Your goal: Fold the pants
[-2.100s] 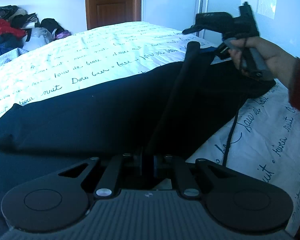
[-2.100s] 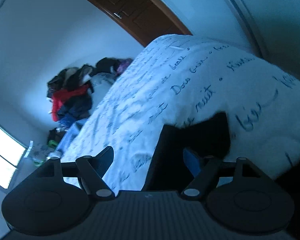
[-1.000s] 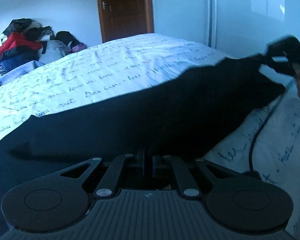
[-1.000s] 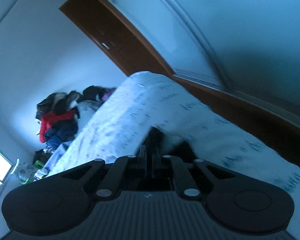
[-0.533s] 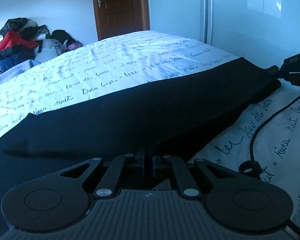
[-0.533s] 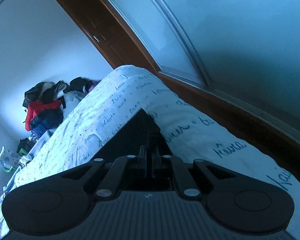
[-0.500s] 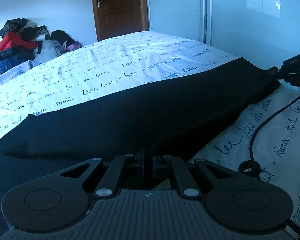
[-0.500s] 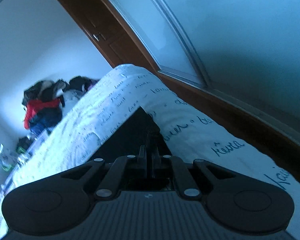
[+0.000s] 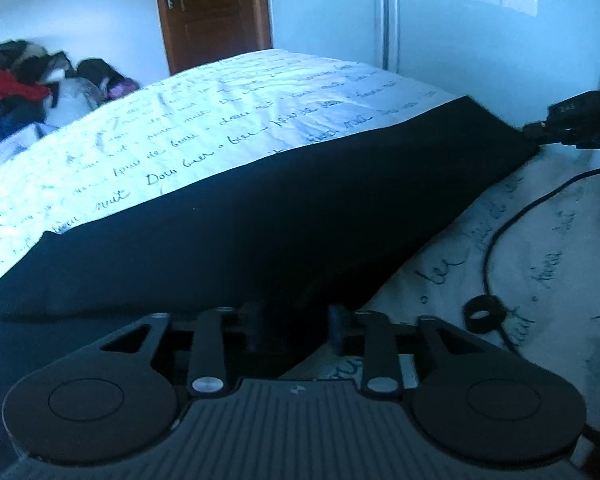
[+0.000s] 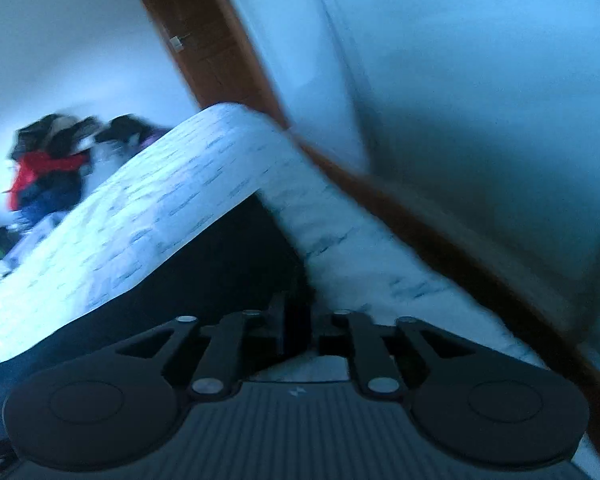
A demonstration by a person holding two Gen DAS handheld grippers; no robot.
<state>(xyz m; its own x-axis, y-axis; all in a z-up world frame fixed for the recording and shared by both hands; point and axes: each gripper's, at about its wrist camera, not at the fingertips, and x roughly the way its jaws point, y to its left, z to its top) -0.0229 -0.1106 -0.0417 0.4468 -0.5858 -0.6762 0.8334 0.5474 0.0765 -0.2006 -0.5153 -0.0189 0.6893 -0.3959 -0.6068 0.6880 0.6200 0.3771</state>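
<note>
Black pants [image 9: 268,216] lie flat on the bed [image 9: 204,120], folded in a long strip that runs along the near edge toward the far right corner. The top layer sits neatly over the bottom one, so this fold looks done.

The left gripper [image 9: 296,328] is low at the near end of the pants. Its jaws are opening, with a gap between them, and the cloth edge lies in that gap without being pinched. It looks like it is letting go so the pants can rest.

The right gripper [image 10: 296,324] is at the other end of the pants, by the bed's right edge. Its jaws are opening too, only a little way. Dark cloth lies between them, but the picture is blurry and I cannot tell if they press on it.

A thin black cable [image 9: 500,232] curls on the white sheet beside the pants. Far back, a pile of clothes [image 9: 16,92] sits near a brown door [image 9: 212,12].
</note>
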